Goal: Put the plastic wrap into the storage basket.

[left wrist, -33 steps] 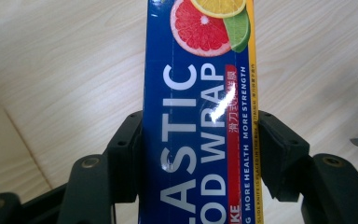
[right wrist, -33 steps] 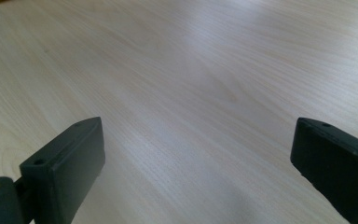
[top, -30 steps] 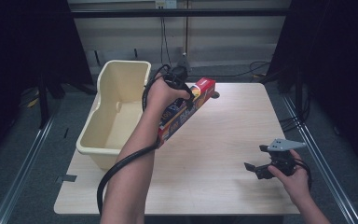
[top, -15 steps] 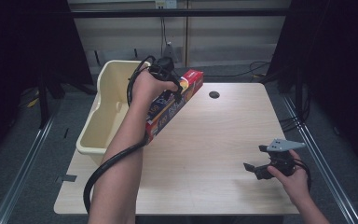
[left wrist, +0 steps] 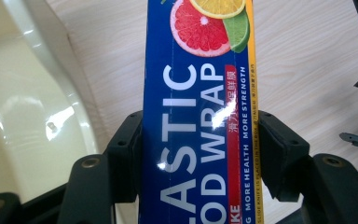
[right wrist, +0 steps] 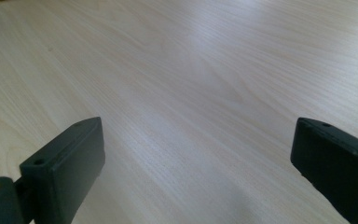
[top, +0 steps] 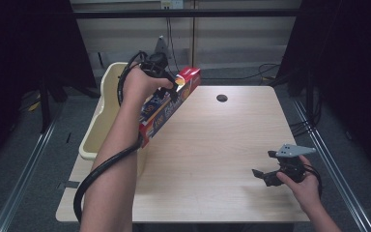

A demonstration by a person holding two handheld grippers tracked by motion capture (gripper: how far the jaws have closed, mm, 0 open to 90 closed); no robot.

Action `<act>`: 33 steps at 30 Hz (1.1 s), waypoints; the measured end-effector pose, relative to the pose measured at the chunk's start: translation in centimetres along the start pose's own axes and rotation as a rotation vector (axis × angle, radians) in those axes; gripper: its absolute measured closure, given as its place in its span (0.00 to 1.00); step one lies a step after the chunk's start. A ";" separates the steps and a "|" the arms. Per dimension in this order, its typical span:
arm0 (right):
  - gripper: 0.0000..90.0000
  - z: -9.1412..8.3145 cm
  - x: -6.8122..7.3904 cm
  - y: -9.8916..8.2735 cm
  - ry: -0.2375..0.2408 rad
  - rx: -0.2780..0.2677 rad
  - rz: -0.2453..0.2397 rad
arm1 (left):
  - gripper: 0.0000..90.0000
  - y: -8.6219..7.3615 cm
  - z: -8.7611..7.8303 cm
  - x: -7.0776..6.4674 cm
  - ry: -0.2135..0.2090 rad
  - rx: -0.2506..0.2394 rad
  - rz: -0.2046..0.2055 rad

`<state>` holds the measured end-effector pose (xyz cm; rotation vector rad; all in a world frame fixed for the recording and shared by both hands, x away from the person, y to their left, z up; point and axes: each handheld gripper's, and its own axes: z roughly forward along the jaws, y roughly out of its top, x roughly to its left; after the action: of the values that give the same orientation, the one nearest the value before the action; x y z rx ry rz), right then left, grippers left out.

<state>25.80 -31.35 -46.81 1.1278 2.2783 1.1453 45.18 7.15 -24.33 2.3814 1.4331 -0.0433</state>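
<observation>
A long blue and red plastic food wrap box [top: 166, 107] hangs tilted in the air at the table's left side, one end high, the other low near the bin. My left gripper [top: 166, 82] is shut on it near its upper end. In the left gripper view both black jaws press on the sides of the box [left wrist: 198, 116], with the cream bin [left wrist: 32, 107] below at the left. My right gripper [top: 265, 166] rests low at the table's front right, open, its jaws wide apart over bare wood [right wrist: 196, 93] with nothing between them.
The cream plastic bin [top: 96, 128] stands along the wooden table's [top: 222, 145] left edge. A small dark hole [top: 221, 98] marks the tabletop at the back. A black cable [top: 96, 174] trails from the left gripper along the forearm.
The left hand has carried the box leftward and upward, from over the table's back middle toward the bin. The right hand and gripper have stayed put.
</observation>
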 end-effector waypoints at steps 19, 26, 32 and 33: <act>0.03 0.0 0.0 0.0 -0.004 -0.001 0.004 | 0.46 -1.0 -3.6 1.4 0.039 -0.046 -0.066; 0.03 0.0 0.0 0.0 -0.003 0.001 0.005 | 0.46 -1.2 -4.3 1.8 0.055 -0.055 -0.089; 0.03 -0.1 0.0 0.0 -0.007 -0.002 0.007 | 0.46 -1.4 -5.0 2.2 0.058 -0.059 -0.103; 0.03 -0.1 0.0 0.0 -0.006 -0.002 0.007 | 0.46 -1.4 -5.1 2.3 0.059 -0.058 -0.084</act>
<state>25.79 -31.40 -46.73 1.1376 2.2706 1.1446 44.29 11.39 -20.43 2.2931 1.5403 0.0473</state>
